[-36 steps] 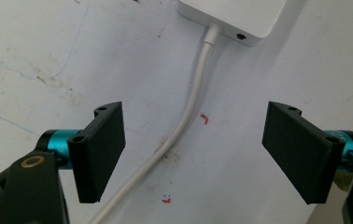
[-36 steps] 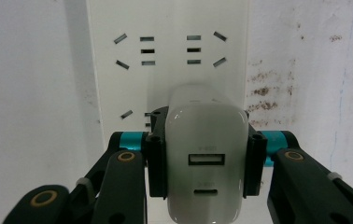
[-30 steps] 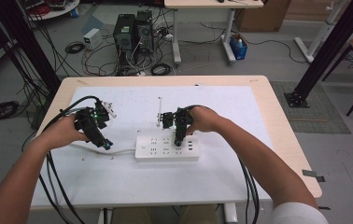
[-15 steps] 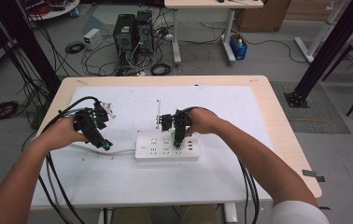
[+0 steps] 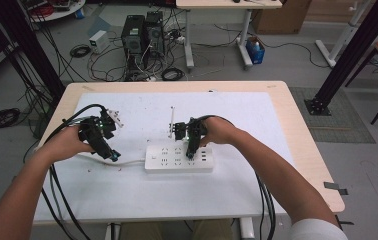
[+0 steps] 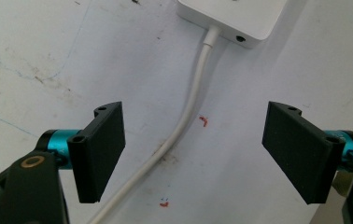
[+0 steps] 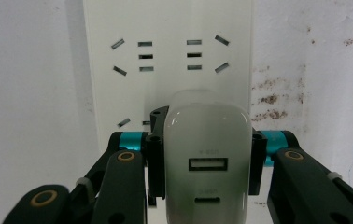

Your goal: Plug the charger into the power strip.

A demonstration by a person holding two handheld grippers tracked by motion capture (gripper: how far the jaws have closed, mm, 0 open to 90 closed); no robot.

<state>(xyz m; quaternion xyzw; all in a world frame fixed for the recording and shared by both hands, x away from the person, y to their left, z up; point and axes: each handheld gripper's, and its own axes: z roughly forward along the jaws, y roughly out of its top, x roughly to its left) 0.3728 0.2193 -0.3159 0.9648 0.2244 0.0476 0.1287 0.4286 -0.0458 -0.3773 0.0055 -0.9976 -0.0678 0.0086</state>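
Two grippers: both over the white table (image 5: 127, 200), one in each hand, with the power strip between and below them.
Right gripper (image 7: 206, 154): jaws clamped on a white charger (image 7: 207, 163), one black jaw pressed against each of its sides.
Charger: upright in the grip, its face with a USB port and a smaller port turned to the right gripper view; it stands over the near end of the power strip (image 7: 170, 60). Whether its prongs are seated in a socket cannot be told.
Power strip: white, flat on the table near the middle in the high view (image 5: 177, 157); several socket openings bare beyond the charger.
Left gripper (image 6: 193, 154): jaws spread apart, nothing pinched; they straddle the white cord (image 6: 188, 112) without touching it.
Cord: runs from the end of the power strip (image 6: 240, 18) down between the jaws, lying on the table.
Left gripper in the high view (image 5: 102, 140): just left of the strip, above the cord.
Right gripper in the high view (image 5: 192, 147): pointing down at the strip's right half.
Table top: white sheet with scuffs and small red marks (image 6: 204, 121).
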